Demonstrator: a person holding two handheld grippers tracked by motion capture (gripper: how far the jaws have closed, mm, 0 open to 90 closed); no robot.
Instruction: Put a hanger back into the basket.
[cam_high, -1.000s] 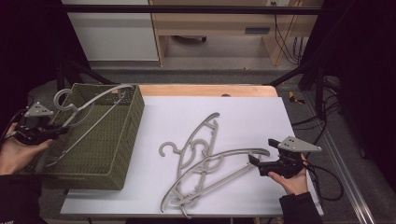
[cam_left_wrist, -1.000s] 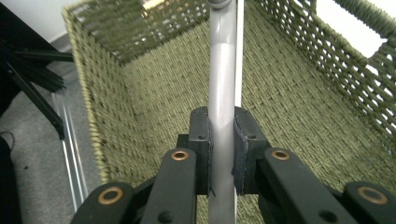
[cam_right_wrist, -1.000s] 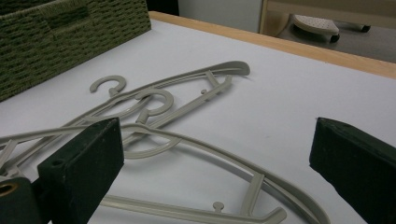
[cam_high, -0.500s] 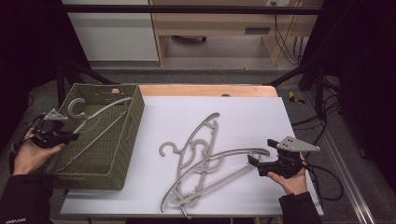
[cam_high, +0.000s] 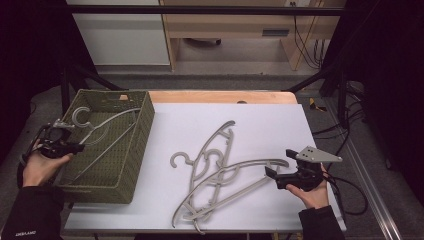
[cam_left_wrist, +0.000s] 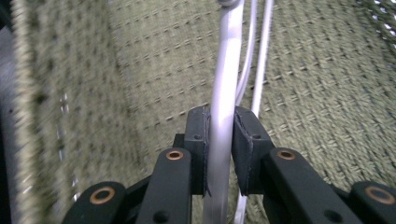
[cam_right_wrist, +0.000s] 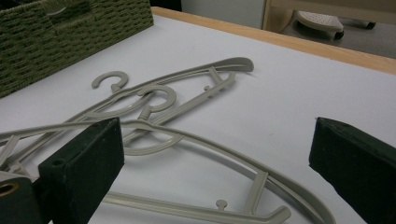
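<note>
The left gripper (cam_high: 75, 147) has been lowering its grey hanger (cam_high: 102, 131) into the green woven basket (cam_high: 131, 162), jaws just easing but pressing its bar. The right gripper (cam_high: 271, 173) is waiting, jaws apart, beside two hangers (cam_high: 220, 170) lying on the white surface (cam_high: 280, 125).

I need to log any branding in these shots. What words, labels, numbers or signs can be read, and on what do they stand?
Small white lettering on the person's dark left sleeve, at the bottom left of the high view: too small and blurred to read.
Hangers on the table, hanger in the basket, green woven basket: no print visible.
Left tongs and right tongs: no lettering visible.
</note>
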